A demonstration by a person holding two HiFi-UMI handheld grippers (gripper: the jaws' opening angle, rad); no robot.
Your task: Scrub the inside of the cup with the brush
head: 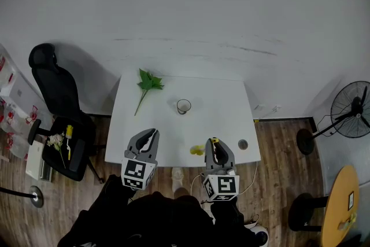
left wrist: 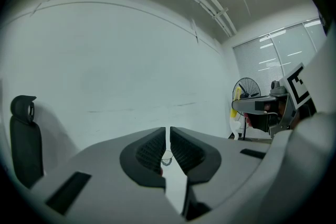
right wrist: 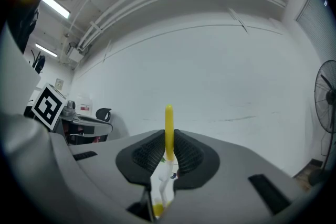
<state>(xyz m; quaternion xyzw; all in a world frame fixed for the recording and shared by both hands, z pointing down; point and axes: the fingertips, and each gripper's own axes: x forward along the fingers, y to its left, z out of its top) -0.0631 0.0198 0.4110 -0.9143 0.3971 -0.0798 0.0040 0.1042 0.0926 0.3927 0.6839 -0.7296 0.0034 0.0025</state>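
A small clear glass cup (head: 184,106) stands upright near the middle of the white table (head: 225,95). My right gripper (head: 214,143) hovers over the table's near edge, shut on the yellow handle of a brush (right wrist: 169,126). The handle sticks up between the jaws, and the brush's yellow end (head: 198,150) hangs below to the left. My left gripper (head: 152,133) is over the near left edge, shut and empty. In the left gripper view the cup (left wrist: 166,159) shows far off through the thin slit between the jaws of the left gripper (left wrist: 168,131).
A green leafy sprig (head: 148,84) lies on the table's far left part. A small dark round object (head: 243,144) sits near the right front corner. A black office chair (head: 58,107) stands left of the table. To the right are a floor fan (head: 351,110) and a yellow round table (head: 341,205).
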